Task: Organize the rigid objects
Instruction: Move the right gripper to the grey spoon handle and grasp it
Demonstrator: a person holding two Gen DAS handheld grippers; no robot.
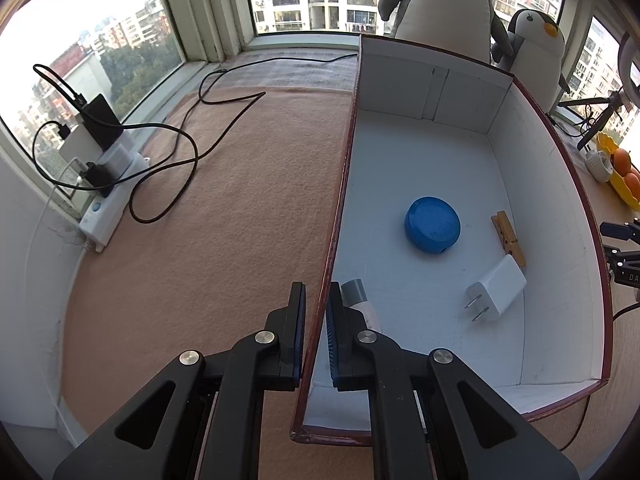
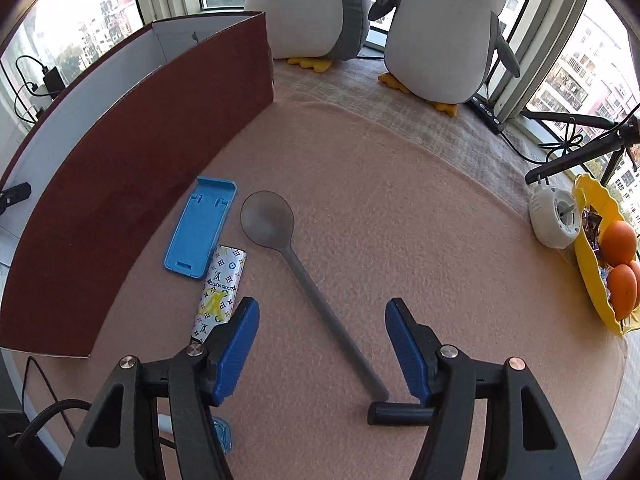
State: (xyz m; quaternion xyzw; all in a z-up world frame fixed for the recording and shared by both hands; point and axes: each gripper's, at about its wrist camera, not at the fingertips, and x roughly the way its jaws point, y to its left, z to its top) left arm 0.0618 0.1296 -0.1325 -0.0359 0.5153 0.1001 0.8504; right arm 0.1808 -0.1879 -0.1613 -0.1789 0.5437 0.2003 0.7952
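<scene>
A: Left wrist view: what is held by the left claw [image 1: 316,320]?

B: The thin cardboard wall of the box [image 1: 552,136] is clamped. On its white floor, one round blue puck [image 1: 433,225], one wooden clothespin [image 1: 509,237] and one white charger [image 1: 496,293] are seen.

A: And the right claw [image 2: 322,346]?

B: It is spread wide, nothing gripped; one grey plastic spoon [image 2: 280,236] lies between its fingers on the fuzzy tabletop [image 2: 420,220], just beside one blue stand [image 2: 199,226] and one patterned lighter [image 2: 220,292].
</scene>
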